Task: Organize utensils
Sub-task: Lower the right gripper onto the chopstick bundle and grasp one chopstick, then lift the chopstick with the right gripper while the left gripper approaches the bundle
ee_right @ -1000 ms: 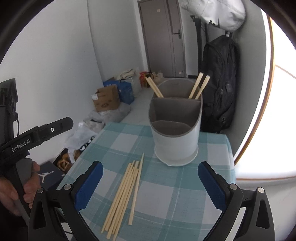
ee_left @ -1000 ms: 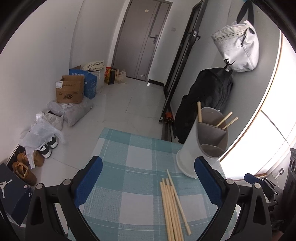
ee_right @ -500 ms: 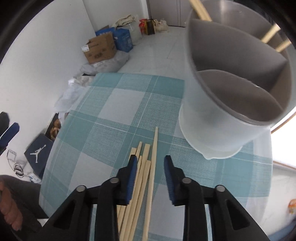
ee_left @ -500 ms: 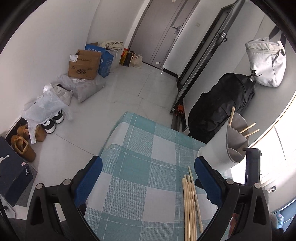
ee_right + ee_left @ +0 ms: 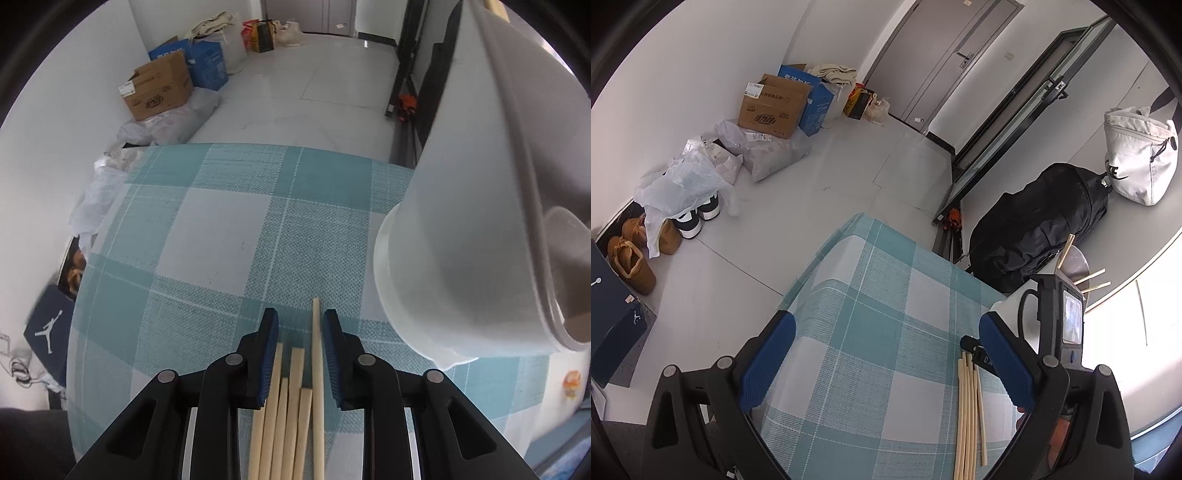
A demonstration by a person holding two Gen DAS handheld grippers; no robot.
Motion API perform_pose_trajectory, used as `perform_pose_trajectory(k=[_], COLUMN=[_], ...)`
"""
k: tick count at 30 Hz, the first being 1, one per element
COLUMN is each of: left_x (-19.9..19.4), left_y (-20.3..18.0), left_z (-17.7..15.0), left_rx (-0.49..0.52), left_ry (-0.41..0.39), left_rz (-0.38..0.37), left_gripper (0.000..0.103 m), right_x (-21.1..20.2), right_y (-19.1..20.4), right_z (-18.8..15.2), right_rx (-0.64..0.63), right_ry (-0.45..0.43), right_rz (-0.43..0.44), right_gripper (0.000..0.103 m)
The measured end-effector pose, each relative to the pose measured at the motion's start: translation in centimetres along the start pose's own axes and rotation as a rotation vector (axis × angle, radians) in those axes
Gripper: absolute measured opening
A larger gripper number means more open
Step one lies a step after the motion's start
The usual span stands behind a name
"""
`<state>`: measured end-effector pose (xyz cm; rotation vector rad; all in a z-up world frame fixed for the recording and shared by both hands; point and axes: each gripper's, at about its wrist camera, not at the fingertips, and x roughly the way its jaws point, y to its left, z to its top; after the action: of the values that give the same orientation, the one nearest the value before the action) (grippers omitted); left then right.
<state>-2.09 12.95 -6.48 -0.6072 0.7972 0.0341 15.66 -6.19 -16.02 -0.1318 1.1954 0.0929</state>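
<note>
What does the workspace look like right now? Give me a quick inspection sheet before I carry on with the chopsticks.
Surface: table under a teal and white checked cloth.
Job's things: loose chopsticks lie side by side on the cloth; white utensil holder stands beside them, with a few chopsticks in holder already.
Clutter: nothing seen on the cloth besides these.
Grippers: right gripper is low over the bundle, jaws closing around several chopstick ends, pads not clearly pressing yet. Left gripper open, holding nothing.
Cables: nothing seen.
Surroundings: cardboard box, plastic bags and shoes on the floor; black backpack and white bag by the wall.
</note>
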Motion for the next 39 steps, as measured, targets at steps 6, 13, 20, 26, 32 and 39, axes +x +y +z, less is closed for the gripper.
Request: perform_pose_trajectory(k=[6,13,20,26,32,39], left_x=[0.3,0.5,1.5,2.9,3.9,5.8], left_y=[0.1,0.0,-0.4,-2.5,-6.0,-7.7], left_z=[0.0,-0.2,-1.0,-2.8,-5.6,-8.6], left_rx=[0.003,0.027,0.057,0.160,0.345,0.419], left_ry=[0.016,0.031,0.074,0.159,0.224,0.340], left_rz=[0.008,0.019,0.045,0.050,0.076,0.129], left_gripper=[0.097,0.097,0.097,0.097,0.097,0.097], right_x=[0.0,-0.9,-5.9,-11.3,-14.8,-17.2], right_y=[0.0,-0.4,-1.2,-2.9,-5.6,-8.9], right_z=[0.2,-0.2,-1.8,-3.8,-5.8,-8.1], right_rx=[0.022,0.036,0.016,0.032,0.080,0.123], right_ry=[-0.011,-0.060,-0.197,-0.319,-0.401,-0.461], right_rz=[-0.036,-0.025,0.029,0.118,0.194,0.262], right_gripper=[0.010,0.003,0.003,0.002,0.002,0.002])
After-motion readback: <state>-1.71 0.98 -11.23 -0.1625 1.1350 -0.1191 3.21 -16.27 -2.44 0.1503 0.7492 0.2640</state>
